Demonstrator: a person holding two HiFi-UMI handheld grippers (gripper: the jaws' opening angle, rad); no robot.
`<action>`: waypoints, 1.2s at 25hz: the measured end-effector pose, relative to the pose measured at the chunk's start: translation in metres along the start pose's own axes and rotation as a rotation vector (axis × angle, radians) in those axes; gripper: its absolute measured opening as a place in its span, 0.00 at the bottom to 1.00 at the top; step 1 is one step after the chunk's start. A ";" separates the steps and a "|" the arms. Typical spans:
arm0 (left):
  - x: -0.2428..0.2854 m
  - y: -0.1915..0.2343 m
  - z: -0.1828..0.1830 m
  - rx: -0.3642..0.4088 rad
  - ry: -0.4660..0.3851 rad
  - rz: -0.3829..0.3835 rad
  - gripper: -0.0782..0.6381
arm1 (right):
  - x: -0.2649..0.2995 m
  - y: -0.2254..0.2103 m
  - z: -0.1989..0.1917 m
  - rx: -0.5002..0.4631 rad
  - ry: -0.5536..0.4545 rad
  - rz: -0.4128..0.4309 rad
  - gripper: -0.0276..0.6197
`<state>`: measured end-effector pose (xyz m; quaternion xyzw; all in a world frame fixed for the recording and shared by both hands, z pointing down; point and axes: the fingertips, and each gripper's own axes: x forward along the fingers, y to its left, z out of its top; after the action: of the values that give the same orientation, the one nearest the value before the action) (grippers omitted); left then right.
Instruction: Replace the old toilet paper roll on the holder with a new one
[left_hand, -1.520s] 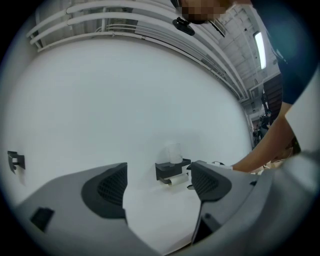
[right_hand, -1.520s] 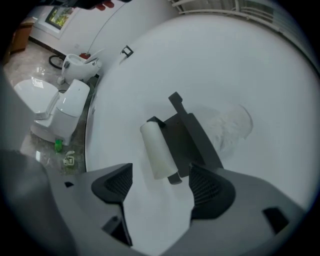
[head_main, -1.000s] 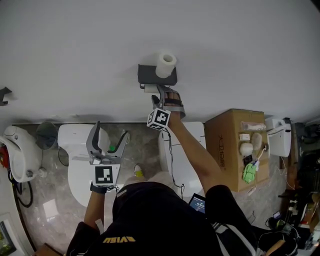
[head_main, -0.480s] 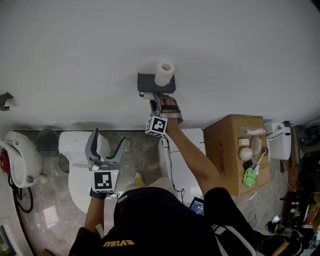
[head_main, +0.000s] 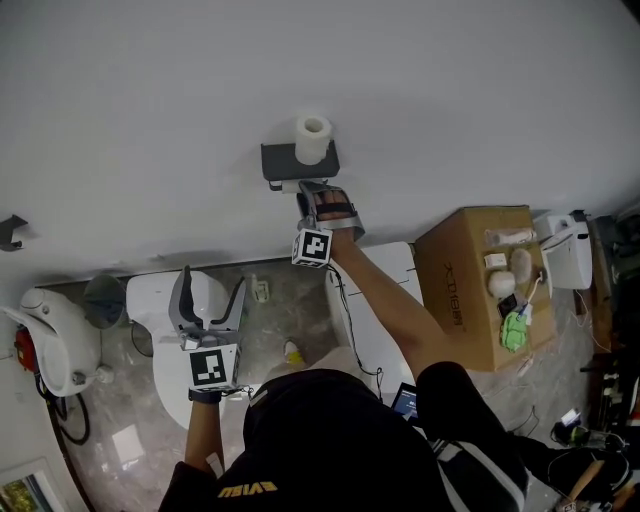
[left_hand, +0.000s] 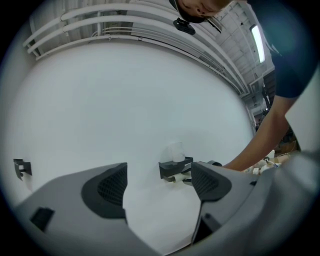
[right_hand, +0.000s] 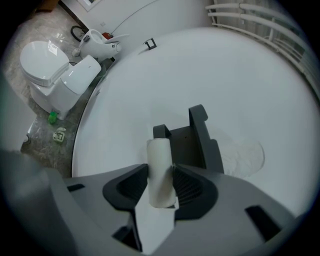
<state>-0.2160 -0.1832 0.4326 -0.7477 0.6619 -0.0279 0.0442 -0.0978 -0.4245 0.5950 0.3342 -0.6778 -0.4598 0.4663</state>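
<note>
Since the earlier frame the right hand-held gripper (head_main: 312, 192) has barely shifted from under the holder (head_main: 280, 160), but its jaws have just been closing and are now pinching the old roll (right_hand: 159, 165), a thin pale tube standing between the pads just in front of the dark bracket. The left hand-held gripper (head_main: 212, 290) is still hanging level above the toilet (head_main: 165, 340), jaws wide and holding nothing. I am watching three risks. The tube looks soft, so a harder squeeze may be flattening it and letting it slide out. I cannot tell whether it is clear of the holder's arm, so a skewed pull may be snagging it there. And the new roll (head_main: 312, 138) is standing loose on top of the holder, close above my gripper; a knock upward could be sending it down to the floor or the toilet.
</note>
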 end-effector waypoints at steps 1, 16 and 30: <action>0.000 -0.001 0.000 -0.001 0.000 -0.001 0.66 | 0.000 0.000 -0.001 -0.001 0.003 -0.001 0.28; 0.004 -0.003 0.002 -0.008 0.006 -0.020 0.66 | 0.001 -0.006 -0.018 -0.016 0.037 -0.019 0.28; 0.006 -0.010 -0.002 0.035 0.009 -0.059 0.66 | -0.009 -0.009 -0.035 -0.029 0.066 -0.034 0.27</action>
<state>-0.2057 -0.1884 0.4353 -0.7659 0.6393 -0.0442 0.0535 -0.0611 -0.4305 0.5882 0.3540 -0.6495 -0.4662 0.4852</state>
